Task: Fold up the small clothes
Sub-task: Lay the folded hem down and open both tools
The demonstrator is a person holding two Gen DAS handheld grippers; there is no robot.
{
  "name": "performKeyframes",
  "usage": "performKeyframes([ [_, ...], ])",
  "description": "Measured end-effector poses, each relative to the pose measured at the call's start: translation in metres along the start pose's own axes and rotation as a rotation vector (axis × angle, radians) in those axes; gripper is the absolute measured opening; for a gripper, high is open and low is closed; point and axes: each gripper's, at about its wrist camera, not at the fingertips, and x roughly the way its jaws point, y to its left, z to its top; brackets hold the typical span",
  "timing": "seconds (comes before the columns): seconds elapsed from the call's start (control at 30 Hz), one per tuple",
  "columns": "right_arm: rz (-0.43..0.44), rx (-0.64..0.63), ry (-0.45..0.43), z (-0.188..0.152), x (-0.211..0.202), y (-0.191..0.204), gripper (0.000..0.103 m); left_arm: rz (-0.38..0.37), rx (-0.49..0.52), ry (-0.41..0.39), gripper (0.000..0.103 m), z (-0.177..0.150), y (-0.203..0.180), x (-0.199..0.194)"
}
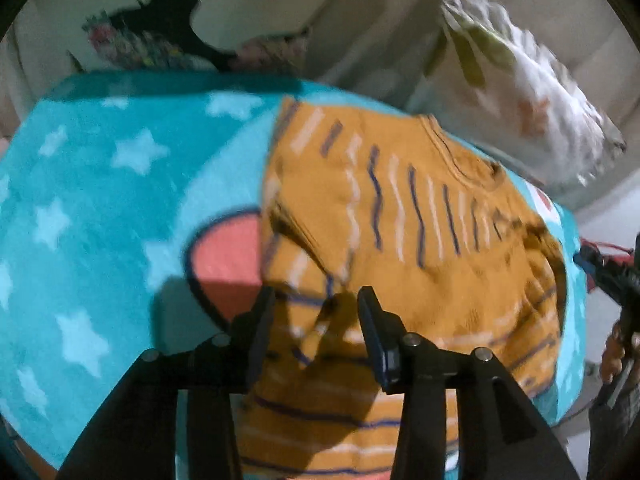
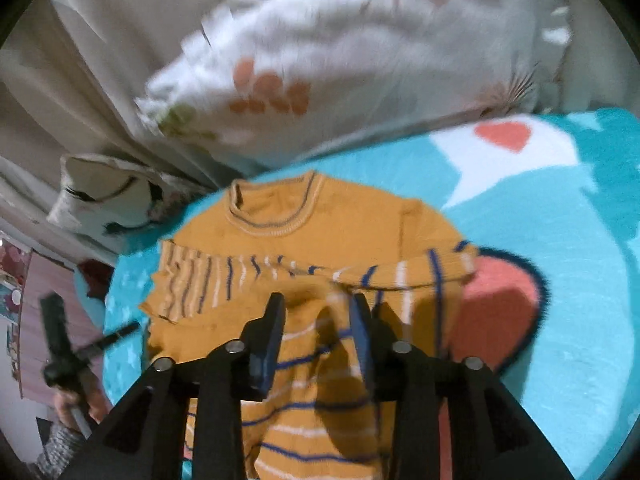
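A mustard-yellow knit sweater [image 2: 352, 232] with blue and white stripes lies flat on a teal star-patterned blanket [image 2: 560, 280], collar [image 2: 272, 208] at the far side. Both sleeves are laid across the chest. In the left wrist view the sweater [image 1: 400, 208] runs from the middle toward the right. My left gripper [image 1: 316, 300] hovers over the sweater's lower part, jaws apart, with nothing pressed between the pads. My right gripper [image 2: 318, 304] hangs just short of the folded sleeves, also open and empty. Both views are motion-blurred.
A white pillow [image 2: 320, 60] with orange flower print lies beyond the collar, and a cushion [image 2: 104, 196] with a drawn eyelash face lies at the left. A hand [image 2: 76, 400] holds the other tool at the blanket's left edge. The blanket [image 1: 80, 220] stretches wide to the left.
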Motion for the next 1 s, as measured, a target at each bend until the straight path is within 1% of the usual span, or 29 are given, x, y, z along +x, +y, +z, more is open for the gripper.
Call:
performKeyframes([
  [0.03,-0.010,-0.026,-0.009,-0.002,-0.006,0.001,0.047,-0.023,0.003,0.008,0.045,-0.004,-0.002,0.003],
  [0.07,-0.025,-0.052,-0.009,-0.004,-0.005,0.011,0.047,-0.037,0.004,0.013,0.048,-0.006,-0.004,0.007],
  [0.1,-0.040,-0.079,-0.005,-0.005,-0.002,0.015,0.048,-0.038,0.002,0.017,0.049,-0.006,-0.005,0.012],
  [0.2,-0.085,-0.142,0.018,-0.006,0.013,0.025,0.048,-0.028,0.004,0.017,0.049,-0.002,-0.011,0.022],
  [0.3,-0.135,-0.189,0.012,-0.004,0.029,0.032,0.048,0.012,0.044,0.013,0.049,0.000,-0.023,0.025],
  [0.33,-0.150,-0.211,0.016,-0.004,0.038,0.037,0.048,0.026,0.064,0.013,0.045,-0.002,-0.028,0.025],
  [0.37,-0.160,-0.233,0.021,-0.005,0.044,0.041,0.048,0.037,0.077,0.015,0.019,-0.004,-0.031,0.026],
  [0.4,-0.177,-0.263,0.025,-0.005,0.051,0.046,0.048,0.046,0.083,0.025,0.003,-0.006,-0.033,0.027],
  [0.43,-0.211,-0.311,0.025,-0.007,0.060,0.054,0.048,0.049,0.079,0.030,0.004,-0.010,-0.032,0.027],
  [0.5,-0.242,-0.373,0.025,-0.010,0.069,0.063,0.047,0.028,0.059,0.004,0.004,-0.013,-0.030,0.018],
  [0.53,-0.257,-0.396,0.041,-0.013,0.074,0.067,0.028,0.023,0.046,-0.013,0.004,-0.013,-0.027,0.010],
  [0.57,-0.271,-0.394,0.057,-0.014,0.076,0.068,0.007,0.012,0.034,-0.038,0.004,-0.013,-0.026,-0.001],
  [0.6,-0.258,-0.369,0.057,-0.015,0.071,0.069,0.006,-0.003,0.022,-0.058,0.004,-0.012,-0.023,-0.012],
  [0.67,-0.205,-0.328,0.013,-0.016,0.050,0.070,0.006,-0.034,0.002,-0.107,0.004,-0.006,-0.020,-0.037],
  [0.73,-0.150,-0.268,-0.040,-0.013,0.022,0.069,0.006,-0.048,-0.015,-0.143,0.004,0.008,-0.018,-0.051],
  [0.77,-0.139,-0.252,-0.061,-0.010,0.014,0.069,0.006,-0.054,-0.018,-0.149,0.004,0.017,-0.018,-0.053],
  [0.8,-0.136,-0.237,-0.085,-0.002,0.004,0.068,0.006,-0.056,-0.019,-0.152,0.004,0.029,-0.018,-0.051],
  [0.87,-0.146,-0.223,-0.095,0.011,0.001,0.065,0.006,-0.054,-0.018,-0.159,0.004,0.058,-0.020,-0.041],
  [0.93,-0.179,-0.192,-0.101,0.029,0.009,0.055,0.006,-0.040,-0.009,-0.153,0.004,0.087,-0.023,-0.019],
  [1.0,-0.198,-0.149,-0.080,0.042,0.025,0.045,0.006,-0.008,0.011,-0.124,0.004,0.106,-0.025,0.008],
])
